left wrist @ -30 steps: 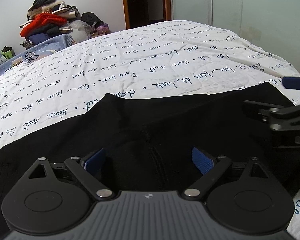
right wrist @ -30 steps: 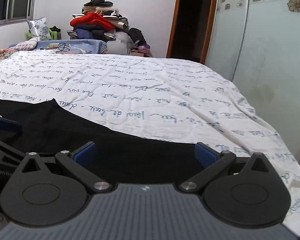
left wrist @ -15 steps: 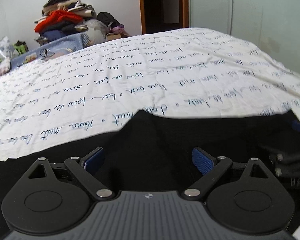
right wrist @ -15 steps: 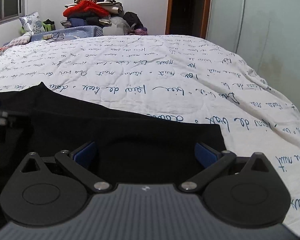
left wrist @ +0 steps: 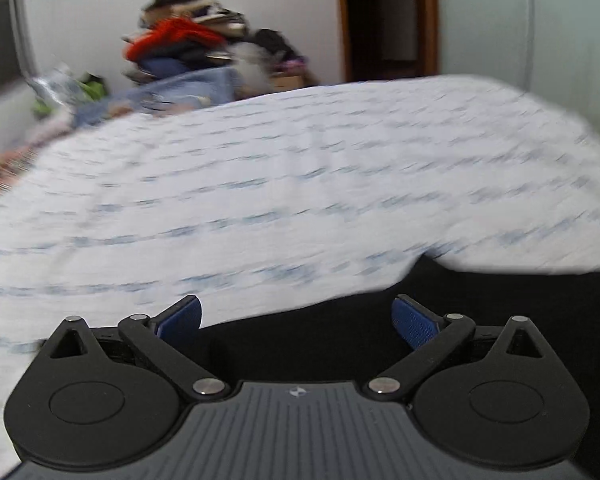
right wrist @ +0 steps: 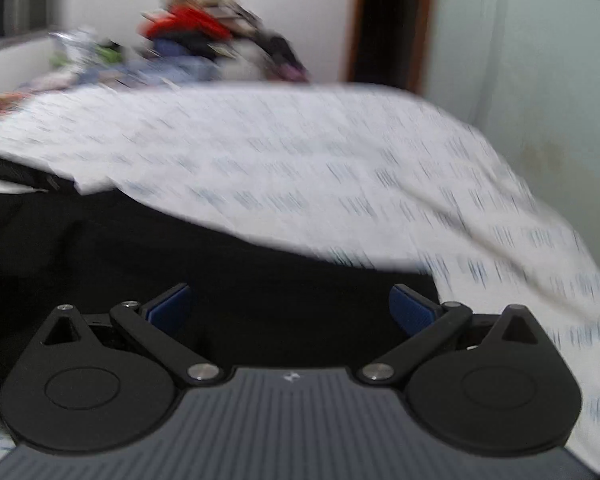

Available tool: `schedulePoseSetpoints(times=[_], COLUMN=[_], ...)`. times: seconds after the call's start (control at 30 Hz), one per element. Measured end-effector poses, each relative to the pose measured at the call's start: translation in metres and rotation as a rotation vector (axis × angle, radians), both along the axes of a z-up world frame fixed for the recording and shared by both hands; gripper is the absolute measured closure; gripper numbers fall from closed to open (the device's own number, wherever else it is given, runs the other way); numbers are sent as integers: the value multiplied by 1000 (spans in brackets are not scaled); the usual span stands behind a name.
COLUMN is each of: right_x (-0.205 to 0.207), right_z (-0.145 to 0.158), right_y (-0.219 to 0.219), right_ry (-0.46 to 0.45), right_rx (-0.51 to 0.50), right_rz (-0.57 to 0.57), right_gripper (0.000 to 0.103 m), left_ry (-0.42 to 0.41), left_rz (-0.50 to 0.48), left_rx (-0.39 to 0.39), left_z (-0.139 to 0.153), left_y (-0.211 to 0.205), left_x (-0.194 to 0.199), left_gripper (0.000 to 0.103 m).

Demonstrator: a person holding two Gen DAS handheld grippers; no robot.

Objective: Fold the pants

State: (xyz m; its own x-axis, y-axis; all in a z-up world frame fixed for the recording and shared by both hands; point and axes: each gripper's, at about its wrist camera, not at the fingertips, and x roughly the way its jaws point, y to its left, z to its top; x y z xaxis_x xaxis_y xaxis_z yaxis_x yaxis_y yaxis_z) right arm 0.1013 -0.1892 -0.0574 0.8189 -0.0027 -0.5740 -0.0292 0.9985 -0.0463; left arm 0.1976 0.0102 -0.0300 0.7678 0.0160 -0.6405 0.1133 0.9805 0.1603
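Observation:
The black pants (left wrist: 480,292) lie flat on the white bed cover (left wrist: 260,184) with blue writing. In the left wrist view they fill only the lower right. My left gripper (left wrist: 296,316) hovers over their left edge, its jaws opening wide, and no cloth is pinched between the blue pads. In the right wrist view the pants (right wrist: 140,248) spread across the lower left and their right end stops near the right pad. My right gripper (right wrist: 291,306) stands open above them, gripping nothing. Both views are blurred by motion.
A pile of clothes (left wrist: 180,44) is stacked against the far wall beyond the bed, also in the right wrist view as a clothes pile (right wrist: 196,28). A dark doorway (left wrist: 384,16) and a pale wardrobe door (left wrist: 540,20) stand at the right. The bed cover (right wrist: 300,160) drops off at the right.
The left view has swung leftward: the pants slid from the whole lower frame to the lower right, and the right gripper left that view. The right view shifted slightly.

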Motion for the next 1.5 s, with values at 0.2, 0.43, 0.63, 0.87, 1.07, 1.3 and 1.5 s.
schedulePoseSetpoints(times=[0.2,0.43,0.63,0.87,1.07,1.3,1.5], right_x=[33,80,110,142,109,121,44], right_z=[9,-1,-12,-15,2,-10,26], right_y=[70,128,147,130,130,120,69], right_ry=[-9,40,111,122,90,104,-86], right_rx=[-98,-170,-171,-75,-92,-41,-164], right_rz=[257,395,456,357,420,314,216], right_gripper=[0,67,78,69,70,38,3], left_ry=[-34,-163,-138,-119,-127,-107,-95], left_rz=[-7,104,148,146,150,146,73], left_rx=[102,315,299,209,227,187,107], left_z=[-27,-15,-31,-33,-35,-33,-6], left_y=[7,20,41,53,49,57,36], left_x=[-10,-15,-7,-6,-7,-4,-28], left_gripper=[0,0,0,0,0,0,0])
